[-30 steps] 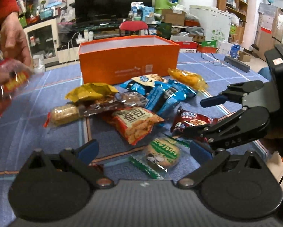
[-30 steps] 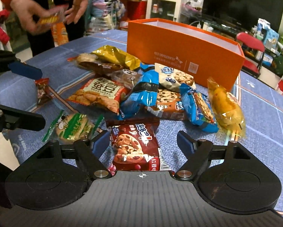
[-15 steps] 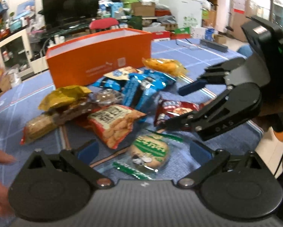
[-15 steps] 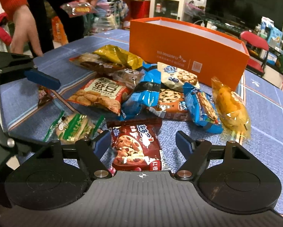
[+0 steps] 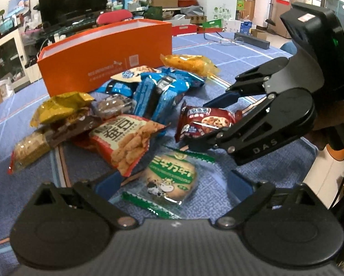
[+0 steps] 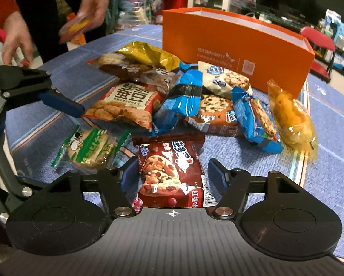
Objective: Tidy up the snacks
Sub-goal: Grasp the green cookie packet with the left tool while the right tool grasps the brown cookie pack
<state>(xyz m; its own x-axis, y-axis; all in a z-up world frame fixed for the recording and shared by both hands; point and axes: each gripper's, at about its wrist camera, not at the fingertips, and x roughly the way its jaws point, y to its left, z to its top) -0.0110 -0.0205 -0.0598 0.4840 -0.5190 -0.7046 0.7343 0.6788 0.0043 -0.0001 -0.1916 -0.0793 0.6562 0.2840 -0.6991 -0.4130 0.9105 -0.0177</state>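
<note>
A pile of snack packets lies on the blue tablecloth in front of an open orange box (image 5: 103,55) (image 6: 229,48). A green-wrapped biscuit (image 5: 169,179) (image 6: 89,149) lies flat between the fingers of my left gripper (image 5: 173,182). Its jaws stand wide and are closing, with clear gaps on both sides. My right gripper (image 6: 173,172) straddles a red chocolate-chip cookie packet (image 6: 169,172) (image 5: 206,122) and its jaws are closing. The left pad is at the packet's edge and the right pad is still a little off it. Both packets rest on the cloth.
Behind them lie a peanut packet (image 6: 126,103), blue wafer packs (image 6: 181,101), a yellow bag (image 6: 146,55) and an orange cake (image 6: 291,119). A person's hand (image 6: 93,4) holds a snack at the far left. The table edge (image 5: 310,151) runs close on the right.
The right jaws have narrowed around the red cookie packet. The left gripper dropped closer over the green biscuit and rolled a little. The person's hands shifted at the far side.
</note>
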